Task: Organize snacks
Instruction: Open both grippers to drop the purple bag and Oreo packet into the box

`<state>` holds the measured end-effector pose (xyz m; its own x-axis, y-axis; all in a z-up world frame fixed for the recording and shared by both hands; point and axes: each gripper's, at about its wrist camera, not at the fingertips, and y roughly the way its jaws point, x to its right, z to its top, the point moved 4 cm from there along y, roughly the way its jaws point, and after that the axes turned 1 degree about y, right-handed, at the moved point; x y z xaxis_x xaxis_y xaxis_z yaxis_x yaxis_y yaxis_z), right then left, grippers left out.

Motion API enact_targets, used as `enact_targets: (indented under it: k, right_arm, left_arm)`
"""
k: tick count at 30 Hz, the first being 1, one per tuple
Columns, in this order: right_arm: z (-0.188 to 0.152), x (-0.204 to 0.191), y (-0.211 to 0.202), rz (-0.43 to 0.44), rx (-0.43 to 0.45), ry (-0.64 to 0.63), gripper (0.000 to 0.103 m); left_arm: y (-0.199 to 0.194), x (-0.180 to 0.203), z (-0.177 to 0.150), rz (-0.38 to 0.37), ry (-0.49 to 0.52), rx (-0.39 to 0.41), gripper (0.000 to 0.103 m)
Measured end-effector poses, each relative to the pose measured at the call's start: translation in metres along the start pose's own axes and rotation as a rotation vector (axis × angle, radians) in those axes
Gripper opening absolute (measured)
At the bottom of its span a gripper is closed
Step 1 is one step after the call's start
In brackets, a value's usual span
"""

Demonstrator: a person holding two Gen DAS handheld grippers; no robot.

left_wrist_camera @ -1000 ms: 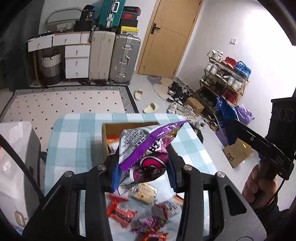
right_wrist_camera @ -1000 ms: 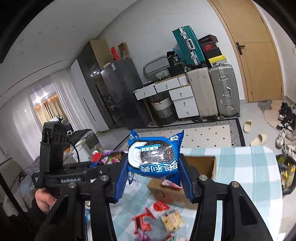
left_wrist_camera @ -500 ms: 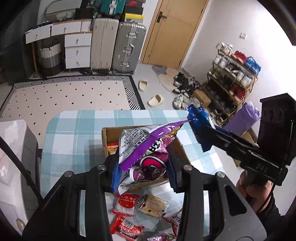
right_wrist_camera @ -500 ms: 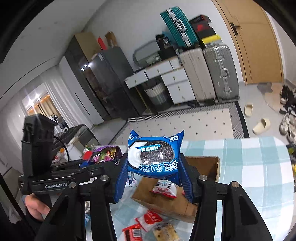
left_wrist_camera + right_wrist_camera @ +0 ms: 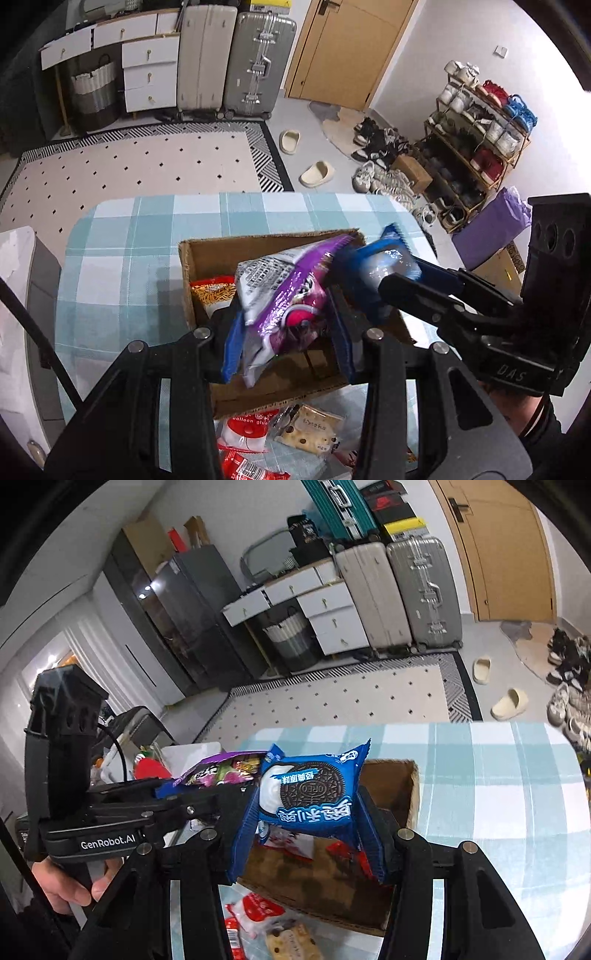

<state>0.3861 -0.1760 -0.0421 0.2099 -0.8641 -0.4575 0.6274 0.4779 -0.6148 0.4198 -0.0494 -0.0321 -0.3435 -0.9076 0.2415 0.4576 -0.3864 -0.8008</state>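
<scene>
The crinkled purple foil snack bag point(image 5: 284, 295) is clamped in the left claw point(image 5: 286, 328) above the open brown cardboard box point(image 5: 186, 266); the blue Oreo packet point(image 5: 314, 797) is clamped in the right claw point(image 5: 308, 830) just beside it, over the same box. Loose red and white wrappers point(image 5: 243, 435) lie on the teal checked counter point(image 5: 122, 258) before the box's near wall.

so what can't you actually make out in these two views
- Cardboard box floor: left wrist view, hidden by the purple snack bag and left gripper.
- Oreo pack: blurred in the left wrist view.
- Cracker packet: right wrist view, cut off by the bottom edge.
- Red packets: print too small.
</scene>
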Motion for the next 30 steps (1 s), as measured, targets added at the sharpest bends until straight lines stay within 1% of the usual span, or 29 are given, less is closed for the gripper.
enact_targets:
  k: [2, 6, 11, 14, 20, 24, 26, 28, 30]
  right_arm:
    - [-0.002, 0.005, 0.007, 0.011, -0.012, 0.005, 0.052]
    - [-0.007, 0.004, 0.017, 0.003, -0.025, -0.014, 0.052]
    - [-0.011, 0.007, 0.013, 0.009, -0.014, 0.004, 0.052]
    - [-0.015, 0.005, 0.002, 0.01, -0.007, 0.0, 0.052]
    - [-0.021, -0.004, -0.028, 0.01, 0.022, -0.009, 0.052]
    - [-0.028, -0.016, -0.058, 0.011, 0.059, -0.028, 0.053]
    - [-0.034, -0.024, -0.074, 0.014, 0.08, -0.042, 0.054]
    - [-0.041, -0.031, -0.086, 0.019, 0.09, -0.054, 0.054]
    - [-0.048, -0.039, -0.098, 0.022, 0.101, -0.07, 0.056]
  left_arm:
    - [0.01, -0.001, -0.001, 0.008, 0.004, -0.008, 0.038]
    - [0.025, 0.0, -0.004, 0.026, 0.029, -0.021, 0.038]
    - [0.025, -0.009, -0.01, 0.034, 0.009, -0.027, 0.038]
    - [0.017, -0.01, -0.016, 0.056, 0.01, -0.02, 0.038]
    - [-0.019, 0.0, -0.032, 0.07, 0.02, 0.014, 0.038]
    - [-0.052, 0.012, -0.046, 0.101, 0.057, 0.067, 0.038]
    - [-0.067, 0.017, -0.055, 0.114, 0.069, 0.088, 0.043]
    - [-0.082, 0.023, -0.064, 0.132, 0.078, 0.116, 0.055]
    - [-0.096, 0.027, -0.074, 0.138, 0.088, 0.144, 0.063]
